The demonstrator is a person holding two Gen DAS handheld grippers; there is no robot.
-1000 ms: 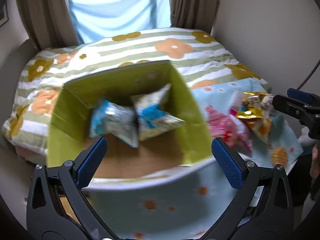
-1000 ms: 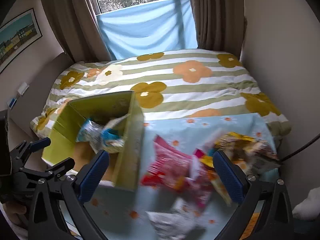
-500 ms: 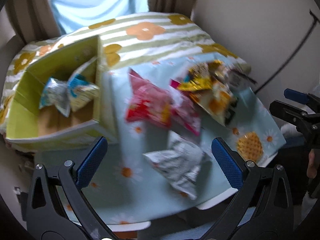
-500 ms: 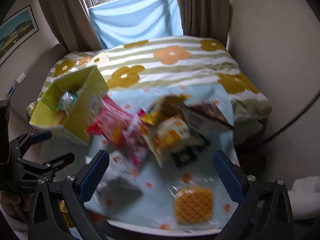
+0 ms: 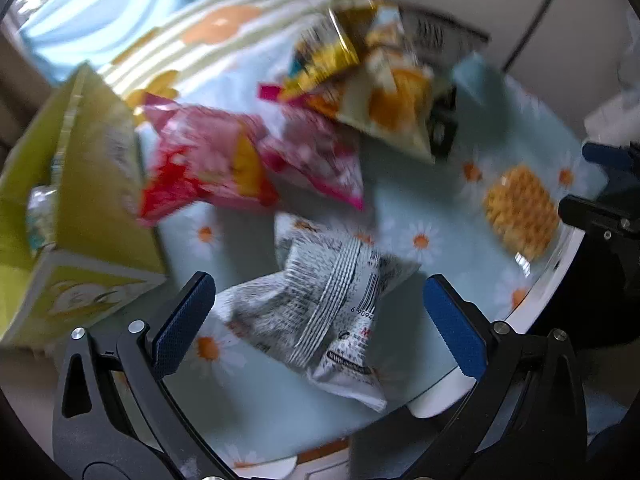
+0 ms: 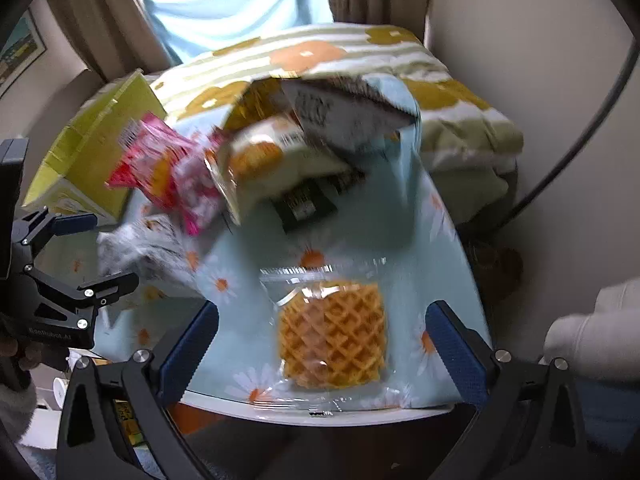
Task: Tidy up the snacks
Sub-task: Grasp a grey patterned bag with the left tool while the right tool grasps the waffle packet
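A small table [image 6: 344, 410] with a daisy-print cloth carries loose snack packs. My left gripper [image 5: 318, 322] is open, its pads either side of a crumpled silver-white packet [image 5: 320, 300]. My right gripper [image 6: 322, 350] is open over a wrapped waffle [image 6: 334, 340] near the table's front edge. Pink-red bags [image 5: 208, 164] [image 6: 168, 172], a yellow foil bag [image 5: 324, 54] and an orange-white bag [image 5: 392, 108] [image 6: 272, 160] are piled further back. The green box [image 5: 80, 184] [image 6: 92, 140] on the left holds a few packets. The waffle [image 5: 520, 210] lies to the right in the left wrist view.
A bed with a striped flower quilt [image 6: 320, 52] lies behind the table, under a window with a blue cloth [image 6: 236, 0] and curtains. A wall and a black cable [image 6: 580, 128] are on the right. A sleeve [image 6: 592, 340] shows at lower right.
Both views have swung right and down from the green box to the snack pile. The left gripper now straddles the silver packet, the right one the waffle. Both stayed open.
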